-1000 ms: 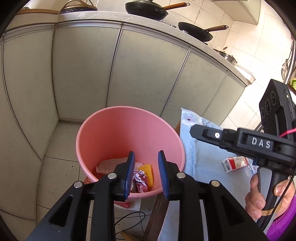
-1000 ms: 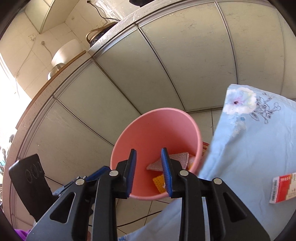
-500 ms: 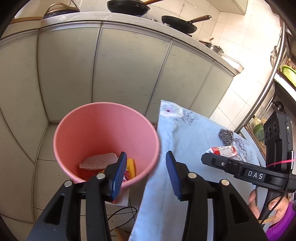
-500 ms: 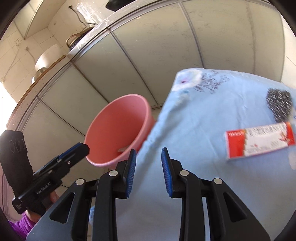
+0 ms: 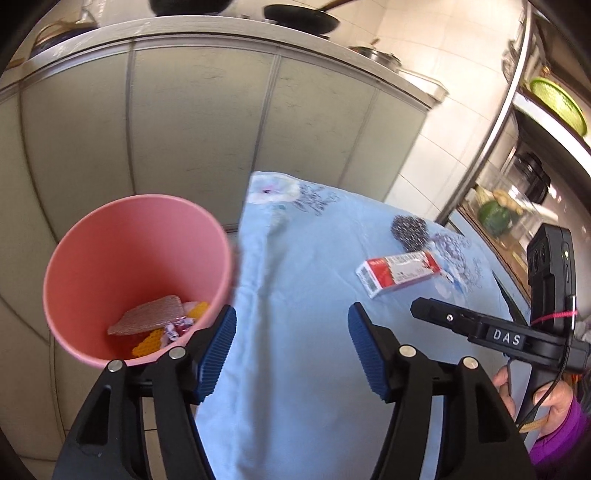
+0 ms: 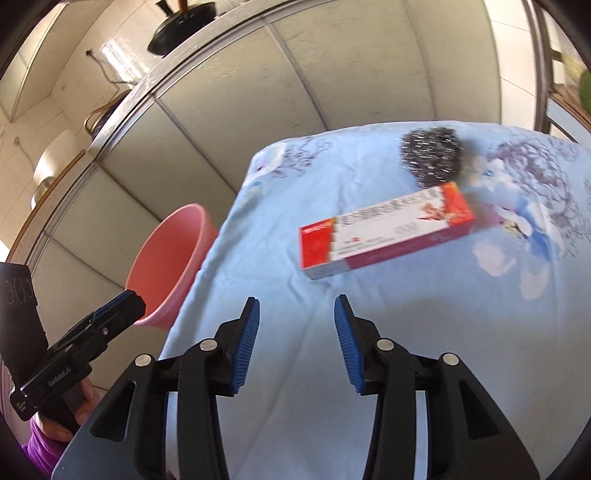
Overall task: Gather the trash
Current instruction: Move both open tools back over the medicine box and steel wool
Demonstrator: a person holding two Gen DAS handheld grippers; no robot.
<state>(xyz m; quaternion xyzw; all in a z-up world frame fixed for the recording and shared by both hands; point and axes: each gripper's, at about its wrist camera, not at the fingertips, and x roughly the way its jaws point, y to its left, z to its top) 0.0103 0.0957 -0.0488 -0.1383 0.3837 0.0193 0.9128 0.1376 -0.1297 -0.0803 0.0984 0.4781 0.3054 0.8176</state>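
Observation:
A pink bin [image 5: 122, 258] stands on the floor left of the table and holds several wrappers and a brown pad [image 5: 151, 317]. It also shows in the right wrist view [image 6: 166, 266]. A red and white box [image 6: 384, 232] lies on the blue flowered tablecloth [image 6: 332, 369], with a steel scouring ball [image 6: 432, 157] just behind it. Both also show in the left wrist view: the box [image 5: 399, 272], the scouring ball [image 5: 410, 230]. My left gripper [image 5: 291, 350] is open and empty over the table's left edge. My right gripper [image 6: 295, 343] is open and empty, short of the box.
Grey cabinet doors [image 5: 203, 129] run behind the bin under a counter with a black pan [image 5: 299, 20]. A shelf rack [image 5: 517, 155] stands at the far right. The tablecloth hangs over the table's left edge [image 5: 251, 280] next to the bin.
Both grippers have swung right, from over the bin to over the table. Both have opened wider. The box and scouring ball have come into closer view.

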